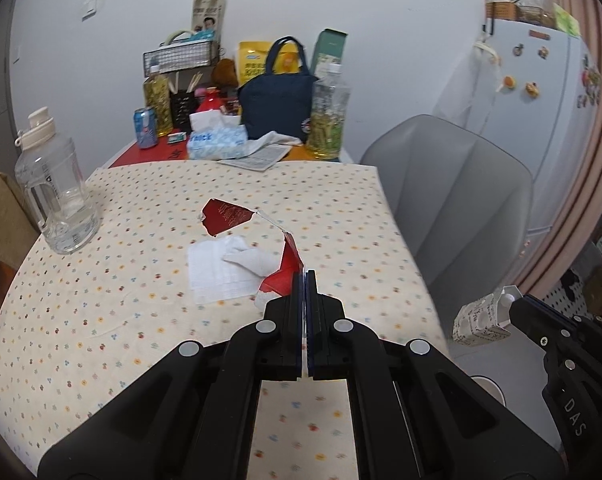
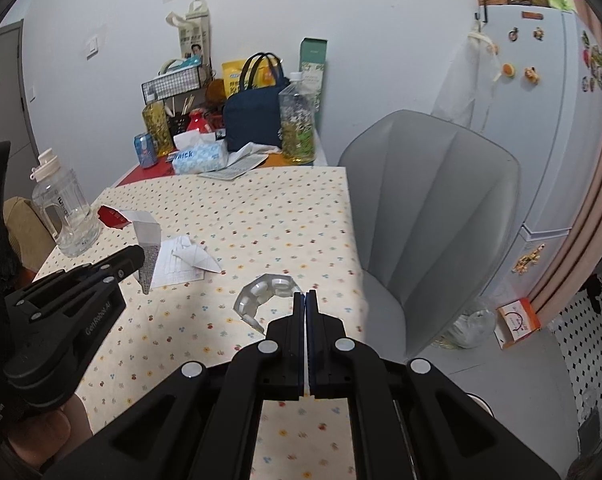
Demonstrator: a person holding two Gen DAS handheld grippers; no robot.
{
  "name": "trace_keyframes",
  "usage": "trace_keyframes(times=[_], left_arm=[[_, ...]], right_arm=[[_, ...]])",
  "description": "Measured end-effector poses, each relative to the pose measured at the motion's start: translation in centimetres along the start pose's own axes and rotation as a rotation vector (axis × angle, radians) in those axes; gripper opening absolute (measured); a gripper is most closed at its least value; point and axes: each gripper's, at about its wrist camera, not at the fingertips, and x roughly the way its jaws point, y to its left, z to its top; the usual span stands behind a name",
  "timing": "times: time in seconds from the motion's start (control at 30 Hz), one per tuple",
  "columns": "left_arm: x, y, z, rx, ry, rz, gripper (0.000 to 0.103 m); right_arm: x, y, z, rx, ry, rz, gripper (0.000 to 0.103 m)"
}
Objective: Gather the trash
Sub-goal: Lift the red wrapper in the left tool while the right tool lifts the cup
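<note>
I am looking along both grippers over a table (image 1: 101, 320) with a spotted cloth. My left gripper (image 1: 305, 276) is pinching one end of a torn red wrapper (image 1: 227, 216), jaws pressed together on it. The wrapper's far end is trailing over a white tissue (image 1: 221, 272) lying flat on the cloth. My right gripper (image 2: 305, 296) is closed on the edge of a flattened milk carton (image 2: 265, 294), which is hanging just above the cloth near the table's right edge; from the left camera the same carton shows beyond that edge.

My judgement of the risks: the wrapper is held by a thin torn strip, so a quick lift could tear it further and leave the larger red piece behind. Its trailing end could also drag the tissue off its spot. The carton is gripped only at its rim, so a swing might let it slip to the floor beside the grey chair (image 2: 433, 216). A large clear water jug (image 1: 57, 196) is standing near the left edge, and a wide sweep of the left arm could knock it.
</note>
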Motion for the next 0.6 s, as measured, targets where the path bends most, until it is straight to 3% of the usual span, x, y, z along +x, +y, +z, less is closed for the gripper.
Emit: trace_keyframes(times=[0.6], left_arm=[[-2.1,-9.6,-0.5,0.133,-0.015,-0.104,0.002]], right_arm=[[-4.7,-9.0,-2.0,0.113,-0.039,-0.109,0.002]])
